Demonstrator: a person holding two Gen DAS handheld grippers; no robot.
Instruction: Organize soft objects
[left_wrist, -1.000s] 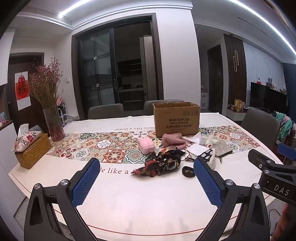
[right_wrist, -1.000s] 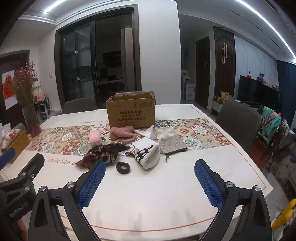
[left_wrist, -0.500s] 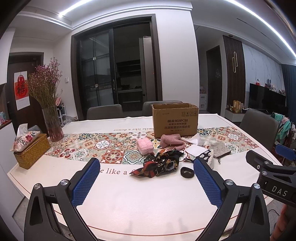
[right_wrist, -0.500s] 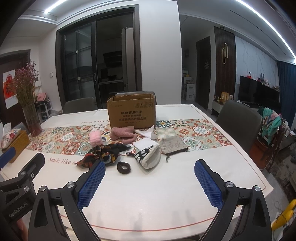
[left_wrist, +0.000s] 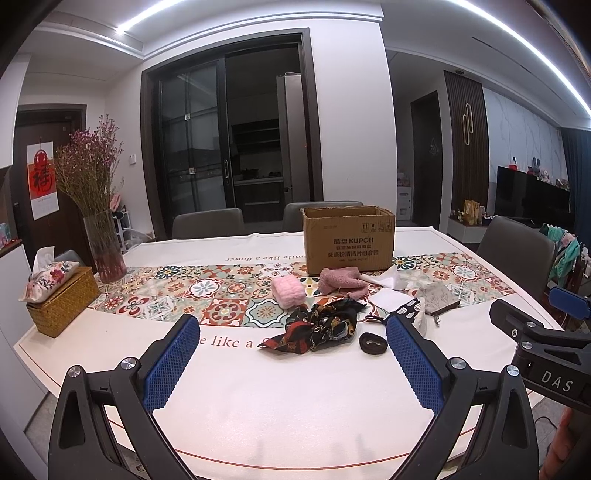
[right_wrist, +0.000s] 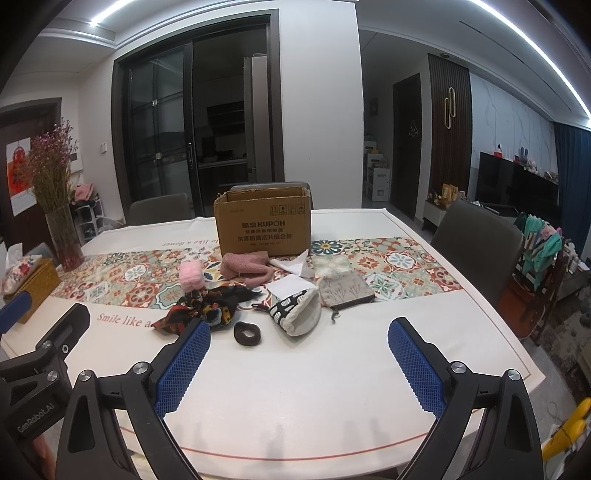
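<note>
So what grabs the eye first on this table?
The open cardboard box standing mid-table on the patterned runner, with soft things heaped before it: a dark printed scarf, pink woolly pieces and a brown hair tie. Both hand-held grippers hover open, empty.

Bare table (right_wrist: 295, 387) near the edge gives free passage; scarf (right_wrist: 207, 308), hair tie (right_wrist: 247, 333) and pouch (right_wrist: 299, 312) crowd the way to the box (right_wrist: 264, 227)

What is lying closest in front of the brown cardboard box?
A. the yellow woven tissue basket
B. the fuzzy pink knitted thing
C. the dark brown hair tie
B: the fuzzy dusty-pink knitted piece lies right at the foot of the brown cardboard box, nearer than anything else.
</note>
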